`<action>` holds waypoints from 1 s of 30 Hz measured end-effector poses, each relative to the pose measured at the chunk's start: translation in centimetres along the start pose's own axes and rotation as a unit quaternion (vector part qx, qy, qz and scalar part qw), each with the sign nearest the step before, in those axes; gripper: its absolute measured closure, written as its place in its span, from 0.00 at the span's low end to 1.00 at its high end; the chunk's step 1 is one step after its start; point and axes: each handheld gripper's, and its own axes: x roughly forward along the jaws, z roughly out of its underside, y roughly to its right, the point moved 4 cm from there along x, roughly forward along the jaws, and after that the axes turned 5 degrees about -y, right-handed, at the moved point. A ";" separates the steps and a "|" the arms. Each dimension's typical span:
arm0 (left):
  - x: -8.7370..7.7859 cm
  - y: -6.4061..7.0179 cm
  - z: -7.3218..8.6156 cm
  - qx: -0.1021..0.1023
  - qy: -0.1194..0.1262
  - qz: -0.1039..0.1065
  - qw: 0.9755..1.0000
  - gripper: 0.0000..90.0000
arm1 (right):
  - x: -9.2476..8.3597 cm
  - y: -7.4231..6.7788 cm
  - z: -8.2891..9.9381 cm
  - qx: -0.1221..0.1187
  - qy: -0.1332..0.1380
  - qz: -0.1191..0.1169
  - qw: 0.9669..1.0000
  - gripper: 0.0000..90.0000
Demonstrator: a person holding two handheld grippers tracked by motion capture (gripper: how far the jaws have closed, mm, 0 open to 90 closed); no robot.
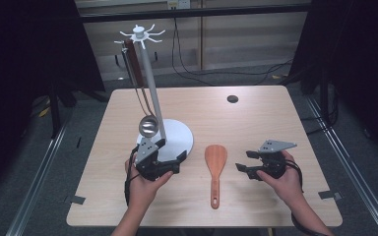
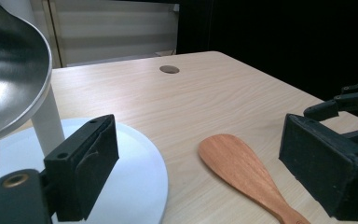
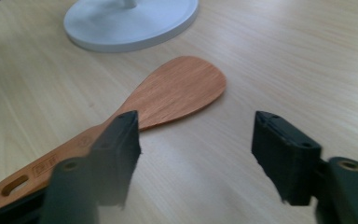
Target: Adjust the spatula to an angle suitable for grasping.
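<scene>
A wooden spatula point(image 1: 215, 164) lies flat on the table, blade toward the far side. Left of it stands a white utensil stand point(image 1: 177, 135) with a round base and a tall pole; a metal ladle point(image 1: 148, 125) hangs from its top hooks. My left gripper point(image 1: 170, 151) sits over the base's near edge, open, just below the ladle bowl point(image 2: 9, 79), with nothing between its jaws. My right gripper point(image 1: 245, 161) is to the right of the spatula point(image 3: 177, 91) and points at it, open. Its left jaw covers part of the handle and no pad presses on it.
A dark round hole point(image 1: 232, 99) sits in the tabletop at the back right. Grey tape marks point(image 1: 76, 199) lie near both front corners. Cables run across the floor behind the table. Bare tabletop spreads between the spatula and the far edge.
</scene>
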 end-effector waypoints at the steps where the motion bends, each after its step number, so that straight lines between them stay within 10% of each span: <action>1: 0.0 0.0 0.0 0.000 0.000 -0.001 1.000 0.12 | 0.1 -0.1 0.1 -0.005 -0.007 -0.011 1.000 0.46; 18: -0.8 -0.7 1.0 -0.002 -0.014 -0.012 1.000 0.10 | 2.5 -2.2 0.0 -0.090 -0.052 -0.074 0.992 0.99; 24: -1.3 -0.9 1.3 -0.001 -0.016 -0.018 1.000 0.10 | 3.7 -3.8 0.0 -0.133 -0.085 -0.104 0.982 1.00; 30: -1.4 -1.0 1.3 -0.001 -0.016 -0.018 1.000 0.10 | 4.4 -4.0 0.2 -0.114 -0.099 -0.104 0.983 1.00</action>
